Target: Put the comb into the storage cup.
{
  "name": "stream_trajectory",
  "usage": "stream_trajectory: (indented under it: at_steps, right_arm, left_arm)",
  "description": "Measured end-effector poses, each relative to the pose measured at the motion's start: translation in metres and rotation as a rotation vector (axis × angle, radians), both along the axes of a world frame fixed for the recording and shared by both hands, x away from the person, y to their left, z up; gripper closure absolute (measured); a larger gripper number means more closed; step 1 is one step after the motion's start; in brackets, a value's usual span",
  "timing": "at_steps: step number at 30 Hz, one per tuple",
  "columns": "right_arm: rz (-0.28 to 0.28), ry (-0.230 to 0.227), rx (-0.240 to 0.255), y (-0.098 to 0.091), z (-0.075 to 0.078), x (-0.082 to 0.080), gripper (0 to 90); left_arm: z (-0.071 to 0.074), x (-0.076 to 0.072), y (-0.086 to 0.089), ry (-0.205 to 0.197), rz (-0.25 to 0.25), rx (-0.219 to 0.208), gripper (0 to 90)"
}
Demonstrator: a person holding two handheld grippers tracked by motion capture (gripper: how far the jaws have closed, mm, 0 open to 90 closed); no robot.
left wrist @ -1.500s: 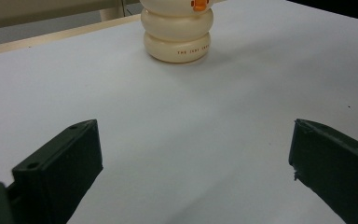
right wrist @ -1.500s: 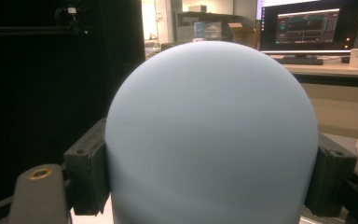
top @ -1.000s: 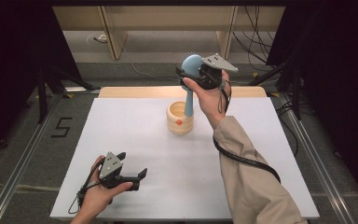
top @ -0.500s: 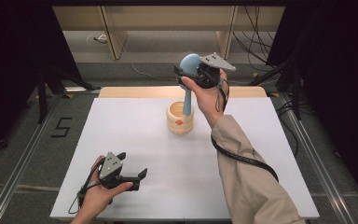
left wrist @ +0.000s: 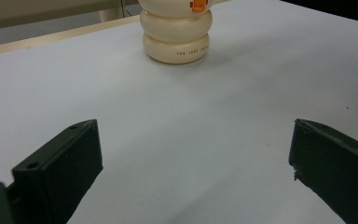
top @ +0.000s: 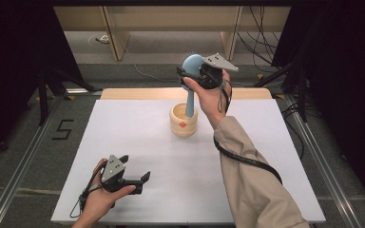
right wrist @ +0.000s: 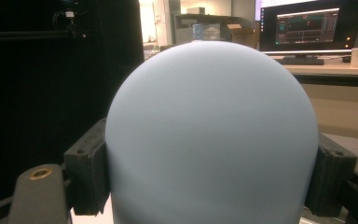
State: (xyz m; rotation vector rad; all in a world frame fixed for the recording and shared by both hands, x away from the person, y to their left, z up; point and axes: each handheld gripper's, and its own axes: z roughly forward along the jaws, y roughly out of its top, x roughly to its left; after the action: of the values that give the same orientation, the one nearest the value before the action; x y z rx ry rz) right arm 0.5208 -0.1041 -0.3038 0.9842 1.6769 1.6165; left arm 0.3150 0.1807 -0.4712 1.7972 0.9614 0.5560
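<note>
- The right gripper (top: 196, 72) had its jaws clamped on the round head of a blue brush (top: 192, 66), handle end down in the cream holder (top: 183, 121) at the table's far middle.
- The left gripper (top: 145, 177), near left, rested on the white table (top: 138, 142) with jaws wide apart, holding nothing.

**What the views cut off or hide**

In the left gripper view the top edge crops the cream holder (left wrist: 177, 35) above its orange mark, and its small printed lettering is too fine to read. In the right gripper view the blue brush head (right wrist: 212, 135) covers the desk, and its lower end runs off the bottom edge. The monitor (right wrist: 307, 23) text behind is illegible.
</note>
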Motion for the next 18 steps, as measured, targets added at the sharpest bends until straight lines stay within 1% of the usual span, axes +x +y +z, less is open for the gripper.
stream_trajectory:
  at_steps: [8,18]
  right_arm:
    - [-0.004,-0.003,0.003,0.0,-0.0004,0.0014,20.6]
    - [-0.004,0.005,-0.002,0.0032,-0.0025,0.0042,20.6]
  left_arm:
    - [-0.0001,0.0,-0.0001,0.001,0.0,0.0,2.1]
    - [-0.0001,0.0002,-0.0002,-0.004,0.0,-0.001,2.1]
